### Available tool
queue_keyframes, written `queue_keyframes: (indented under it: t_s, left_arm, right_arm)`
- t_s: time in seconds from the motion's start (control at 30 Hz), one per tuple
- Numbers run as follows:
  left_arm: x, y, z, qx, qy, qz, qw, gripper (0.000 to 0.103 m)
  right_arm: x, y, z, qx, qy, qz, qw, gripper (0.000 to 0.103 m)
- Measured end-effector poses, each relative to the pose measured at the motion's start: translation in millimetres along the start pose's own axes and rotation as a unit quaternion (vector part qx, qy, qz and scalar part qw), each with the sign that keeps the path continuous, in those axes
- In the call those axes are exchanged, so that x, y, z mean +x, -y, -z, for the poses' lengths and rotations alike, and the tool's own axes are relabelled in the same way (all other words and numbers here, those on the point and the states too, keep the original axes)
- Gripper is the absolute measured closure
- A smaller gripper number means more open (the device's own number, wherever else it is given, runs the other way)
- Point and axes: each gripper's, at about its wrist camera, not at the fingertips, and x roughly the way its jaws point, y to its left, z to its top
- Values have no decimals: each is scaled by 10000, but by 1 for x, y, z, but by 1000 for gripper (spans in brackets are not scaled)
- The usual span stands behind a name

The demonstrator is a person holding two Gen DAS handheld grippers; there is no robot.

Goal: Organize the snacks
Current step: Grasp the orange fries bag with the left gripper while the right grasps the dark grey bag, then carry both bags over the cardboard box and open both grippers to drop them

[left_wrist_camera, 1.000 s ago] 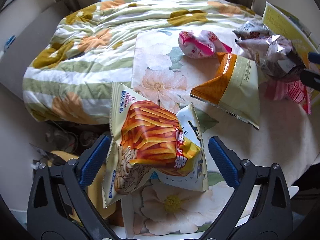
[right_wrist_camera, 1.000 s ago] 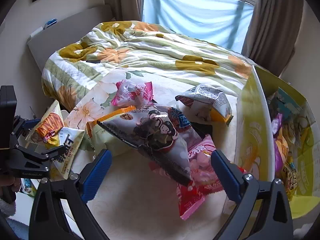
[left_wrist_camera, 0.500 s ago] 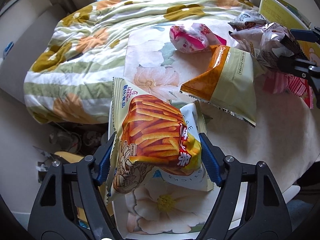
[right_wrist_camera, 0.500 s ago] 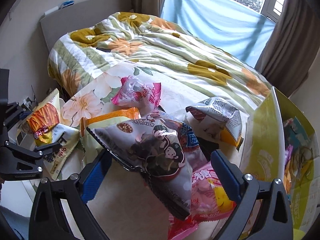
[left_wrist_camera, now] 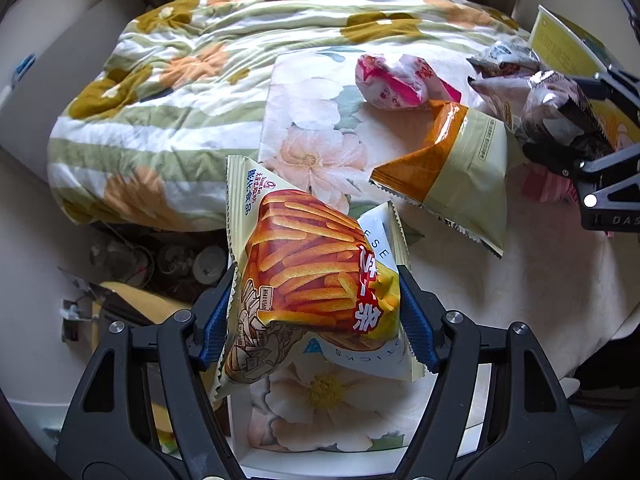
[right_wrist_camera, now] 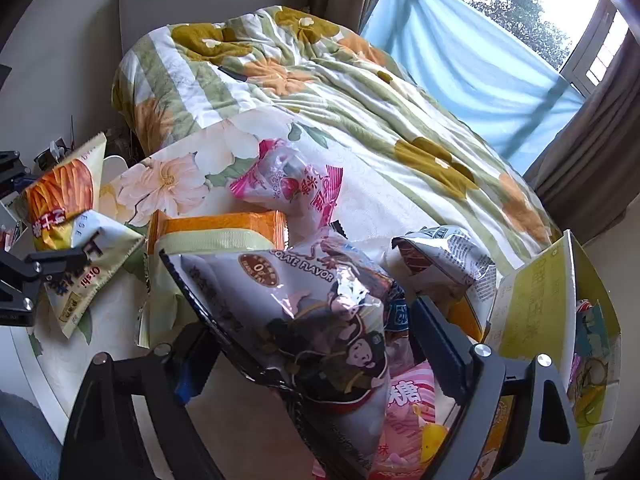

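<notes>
Snack bags beside the yellow box (right_wrist_camera: 536, 308)

The right gripper (right_wrist_camera: 316, 344) has been closing around the monkey-printed bag (right_wrist_camera: 320, 312), left of that box.

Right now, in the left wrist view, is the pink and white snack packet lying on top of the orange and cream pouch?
No, the pink and white snack packet lies on the floral cloth just behind the orange and cream pouch.

Seven snack bags (right_wrist_camera: 320, 320), one box (right_wrist_camera: 536, 304)
</notes>
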Motion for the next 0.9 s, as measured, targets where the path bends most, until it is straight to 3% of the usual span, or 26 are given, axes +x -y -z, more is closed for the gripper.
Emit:
queue_keyframes:
  t_s: [0.13, 0.23, 0.63, 0.9]
  left_arm:
    - [-6, -4, -1, -82, 62, 65, 9999, 33]
    - [-13, -5, -1, -91, 122, 81, 9999, 33]
    - [-56, -19, -9, -291, 453, 145, 9984, 33]
    - [-106, -9, -35, -23, 993, 376, 9943, 33]
  right_arm:
    - [5, 0, 1, 59, -142, -71, 9999, 40]
    - [3, 1, 3, 111, -130, -35, 9998, 46]
    - [-39, 13, -2, 754, 197, -19, 9970, 50]
    - [-107, 30, -7, 1565, 608, -65, 9858, 50]
